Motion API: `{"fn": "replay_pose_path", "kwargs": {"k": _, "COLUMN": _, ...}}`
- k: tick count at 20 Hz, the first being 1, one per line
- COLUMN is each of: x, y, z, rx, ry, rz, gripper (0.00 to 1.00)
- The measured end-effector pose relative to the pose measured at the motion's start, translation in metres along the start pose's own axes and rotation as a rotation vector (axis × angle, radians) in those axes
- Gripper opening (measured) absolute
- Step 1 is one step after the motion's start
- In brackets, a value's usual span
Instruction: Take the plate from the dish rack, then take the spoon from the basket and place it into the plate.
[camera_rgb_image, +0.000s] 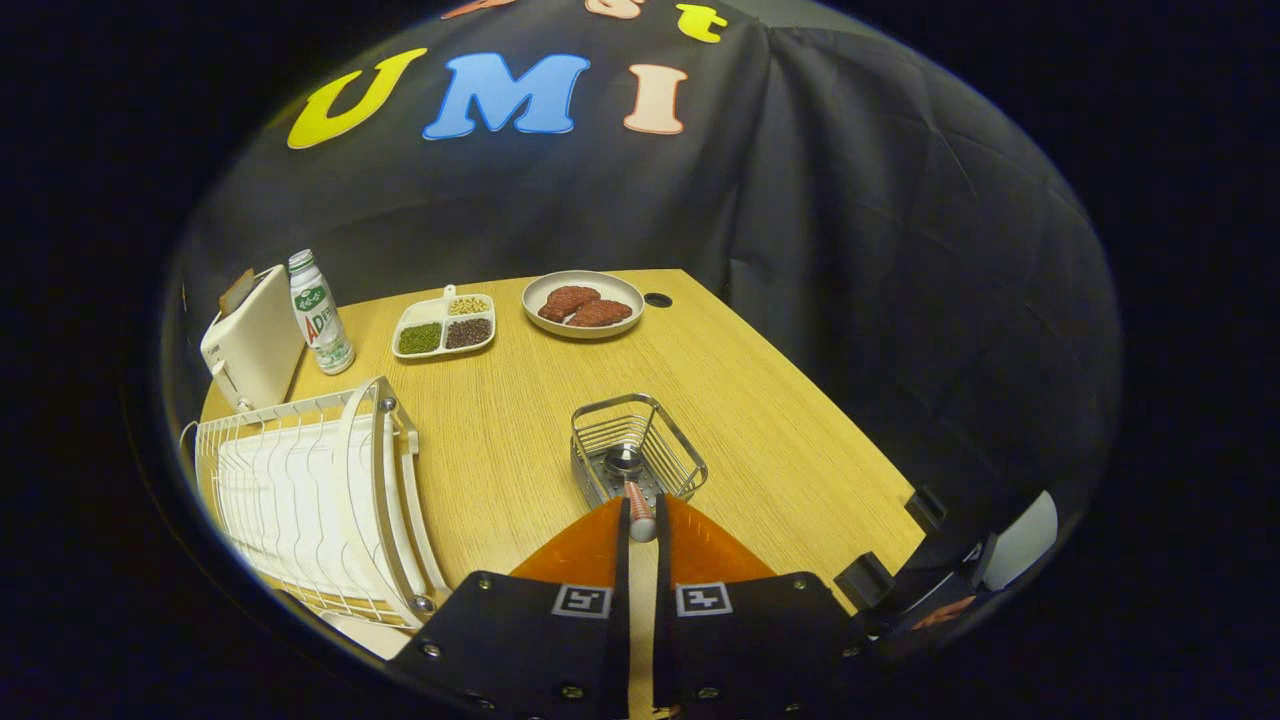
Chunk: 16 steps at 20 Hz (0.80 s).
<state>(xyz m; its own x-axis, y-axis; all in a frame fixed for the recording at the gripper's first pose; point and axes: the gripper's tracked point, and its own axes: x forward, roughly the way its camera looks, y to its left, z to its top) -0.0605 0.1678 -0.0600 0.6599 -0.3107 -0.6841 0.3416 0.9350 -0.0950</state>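
A metal spoon (625, 462) lies with its bowl in the small wire basket (640, 455) in the middle of the wooden table, its pinkish handle reaching back toward me. My gripper (640, 512) is shut on the end of that handle, the two orange fingers (585, 545) pressing it from either side just at the basket's near rim. A white wire dish rack (310, 490) stands to the left of the fingers. A beige plate (583, 303) holding two brown patties sits at the far side of the table.
A divided white tray (444, 325) of beans sits left of the beige plate. A bottle (320, 312) and a white toaster (250, 345) stand behind the rack. Black clamps (880, 575) grip the table's right edge, and a cable hole (657, 299) is near the far edge.
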Motion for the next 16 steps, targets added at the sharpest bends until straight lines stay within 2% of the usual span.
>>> {"fn": "replay_pose_path", "kwargs": {"k": 2, "x": -0.002, "y": 0.002, "z": 0.002, "rx": -0.009, "ry": -0.013, "rz": 0.006, "gripper": 0.10}}
{"fn": "replay_pose_path", "kwargs": {"k": 3, "x": -0.002, "y": 0.001, "z": 0.004, "rx": -0.011, "ry": -0.021, "rz": 0.002, "gripper": 0.05}}
{"fn": "replay_pose_path", "kwargs": {"k": 9, "x": -0.016, "y": -0.007, "z": 0.017, "rx": -0.012, "ry": -0.066, "rz": -0.002, "gripper": 0.05}}
{"fn": "replay_pose_path", "kwargs": {"k": 16, "x": -0.049, "y": -0.007, "z": 0.057, "rx": -0.063, "ry": -0.173, "rz": 0.006, "gripper": 0.05}}
